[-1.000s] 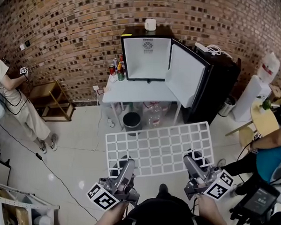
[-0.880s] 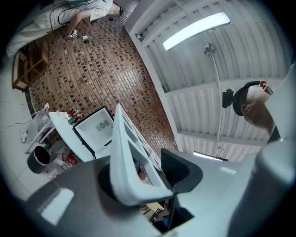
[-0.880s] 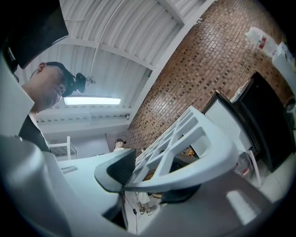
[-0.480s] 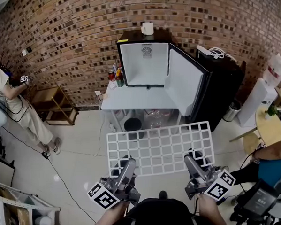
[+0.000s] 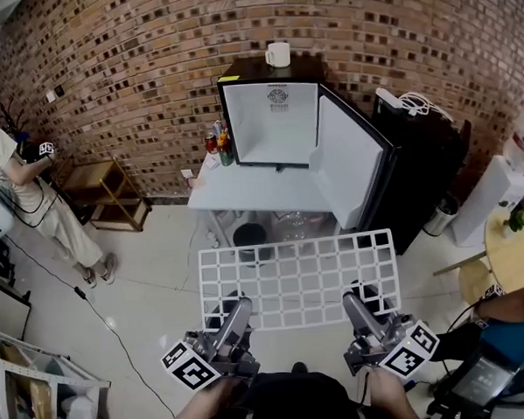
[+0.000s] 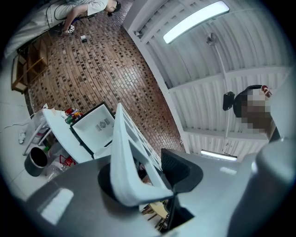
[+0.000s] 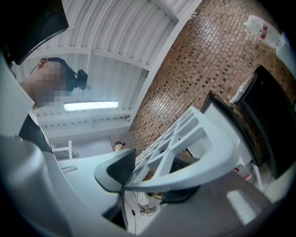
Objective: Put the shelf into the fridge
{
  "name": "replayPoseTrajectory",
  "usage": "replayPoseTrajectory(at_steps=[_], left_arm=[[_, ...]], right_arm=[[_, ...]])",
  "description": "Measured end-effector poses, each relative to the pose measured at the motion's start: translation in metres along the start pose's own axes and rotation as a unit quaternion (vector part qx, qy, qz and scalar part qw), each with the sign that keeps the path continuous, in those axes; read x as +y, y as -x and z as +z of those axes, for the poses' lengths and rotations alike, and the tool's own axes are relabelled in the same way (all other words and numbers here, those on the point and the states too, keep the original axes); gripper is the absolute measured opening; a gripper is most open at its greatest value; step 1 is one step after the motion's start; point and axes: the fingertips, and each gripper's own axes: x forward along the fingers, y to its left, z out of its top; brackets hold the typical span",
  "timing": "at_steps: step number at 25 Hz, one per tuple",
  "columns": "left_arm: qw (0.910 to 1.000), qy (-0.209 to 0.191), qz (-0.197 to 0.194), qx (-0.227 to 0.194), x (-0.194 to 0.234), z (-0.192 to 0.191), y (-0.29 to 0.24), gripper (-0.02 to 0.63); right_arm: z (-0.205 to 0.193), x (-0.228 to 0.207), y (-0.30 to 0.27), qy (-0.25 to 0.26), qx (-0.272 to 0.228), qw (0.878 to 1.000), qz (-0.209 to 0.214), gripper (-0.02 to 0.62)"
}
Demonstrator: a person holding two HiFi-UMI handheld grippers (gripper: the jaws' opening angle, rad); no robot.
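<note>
Left gripper (image 5: 239,305) and right gripper (image 5: 352,298) each clamp the shelf (image 5: 297,268) by its near edge (one toward each corner), holding it level. The open fridge (image 5: 270,116) stands at twelve o'clock, ready for a flat slide-in

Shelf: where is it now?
In the head view the shelf is low centre, its near edge clamped by the left gripper and right gripper, short of the open fridge.

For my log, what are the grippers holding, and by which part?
The white grid shelf, by its near edge: left gripper toward the left corner, right gripper toward the right corner.
</note>
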Motion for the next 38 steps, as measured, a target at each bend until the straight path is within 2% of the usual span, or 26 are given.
replayPoseTrajectory(at_steps=[10,16,21,32,38], left_arm=[[0.9999,-0.002,0.009,0.012,0.02,0.012,-0.03,0.143],[0.9998,0.008,0.003,0.017,0.057,0.034,-0.04,0.141],[0.9998,0.0,-0.012,0.018,0.083,0.069,-0.056,0.141],[0.9998,0.019,-0.007,0.009,0.157,0.111,-0.061,0.141],[0.9994,0.025,-0.017,0.014,0.184,0.134,-0.071,0.141]], right_arm=[[0.006,-0.027,-0.026,-0.018,-0.001,1.0,-0.004,0.173],[-0.005,-0.038,-0.064,-0.013,-0.002,1.0,-0.014,0.173],[-0.005,-0.043,-0.106,-0.008,-0.009,1.0,-0.021,0.173],[-0.033,-0.058,-0.185,-0.003,0.009,1.0,-0.028,0.173],[-0.038,-0.063,-0.218,0.001,0.005,0.999,-0.039,0.173]])
